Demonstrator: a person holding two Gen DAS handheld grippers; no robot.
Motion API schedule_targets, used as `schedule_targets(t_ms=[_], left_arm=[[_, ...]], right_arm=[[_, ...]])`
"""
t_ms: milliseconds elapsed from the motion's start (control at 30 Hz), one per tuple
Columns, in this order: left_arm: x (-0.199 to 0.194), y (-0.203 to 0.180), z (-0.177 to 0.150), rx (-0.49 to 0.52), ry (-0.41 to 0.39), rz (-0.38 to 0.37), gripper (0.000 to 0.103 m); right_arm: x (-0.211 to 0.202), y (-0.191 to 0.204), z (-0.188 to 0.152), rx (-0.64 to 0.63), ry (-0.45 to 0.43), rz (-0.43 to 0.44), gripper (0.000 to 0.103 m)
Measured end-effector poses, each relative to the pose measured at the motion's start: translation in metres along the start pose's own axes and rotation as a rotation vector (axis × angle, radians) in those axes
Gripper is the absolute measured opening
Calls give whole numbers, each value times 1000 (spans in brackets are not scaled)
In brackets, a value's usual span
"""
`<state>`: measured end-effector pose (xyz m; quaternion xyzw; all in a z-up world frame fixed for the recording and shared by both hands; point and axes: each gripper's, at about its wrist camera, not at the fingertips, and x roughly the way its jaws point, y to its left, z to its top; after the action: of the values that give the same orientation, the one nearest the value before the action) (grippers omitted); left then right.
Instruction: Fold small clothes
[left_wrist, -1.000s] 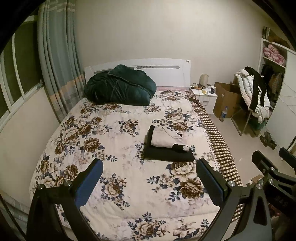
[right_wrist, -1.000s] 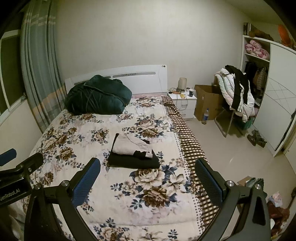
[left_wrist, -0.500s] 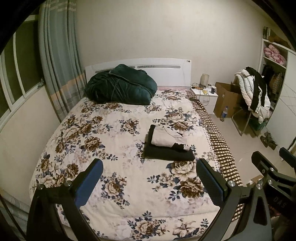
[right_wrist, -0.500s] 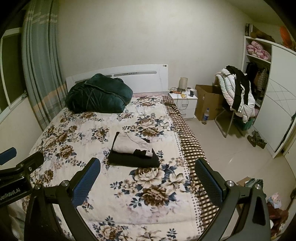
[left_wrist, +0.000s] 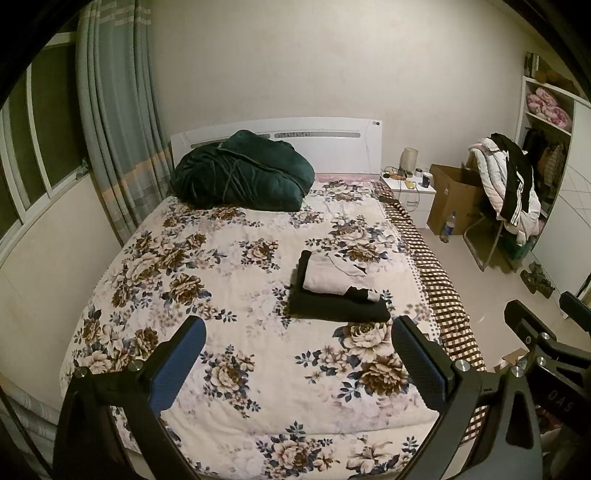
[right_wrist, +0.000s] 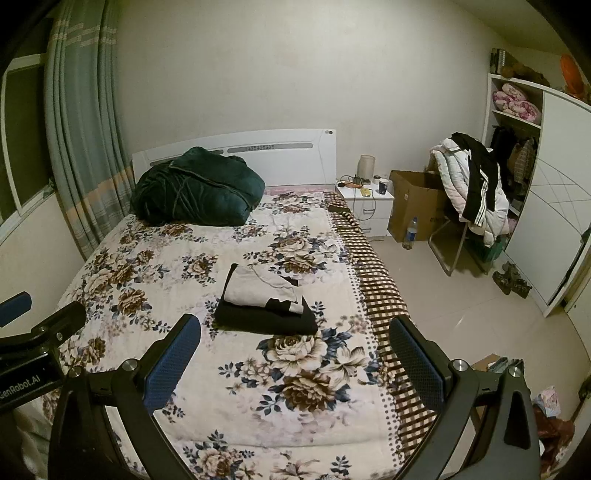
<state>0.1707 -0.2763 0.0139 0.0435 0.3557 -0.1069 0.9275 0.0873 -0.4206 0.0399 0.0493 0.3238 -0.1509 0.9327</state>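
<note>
Left wrist view shows the left tool (left_wrist: 297, 356) with its jaws spread wide and nothing between them, held above the near end of the bed (left_wrist: 122, 280). The right wrist view shows the right tool (right_wrist: 295, 354) the same way, wide and empty, near the right edge of the mattress.

On the floral quilt (left_wrist: 221, 295), right of centre, lies a small stack: a pale folded garment (left_wrist: 332, 277) resting on top of a black folded garment (left_wrist: 338, 308). Both look squared up, with edges fairly even, and both tools are well apart from them. A dark green bundle (left_wrist: 243, 173) sits at the far end against the headboard (left_wrist: 332, 144).

Judging from this, the folding of these two pieces looks finished, and the moment is a pause between pieces or the end of the job. No loose small garment shows on the quilt. If more remains, the next move calls for fetching another piece, perhaps from the clothes heaped on the chair (right_wrist: 469, 188) at far right, and spreading it flat on the open quilt near the stack.
</note>
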Motion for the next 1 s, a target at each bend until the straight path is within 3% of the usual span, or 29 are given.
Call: schedule_targets(t_ms=[1000], left_arm=[[0, 9, 4, -2, 3, 9, 103]], right_arm=[[3, -1, 2, 0, 1, 7, 103]])
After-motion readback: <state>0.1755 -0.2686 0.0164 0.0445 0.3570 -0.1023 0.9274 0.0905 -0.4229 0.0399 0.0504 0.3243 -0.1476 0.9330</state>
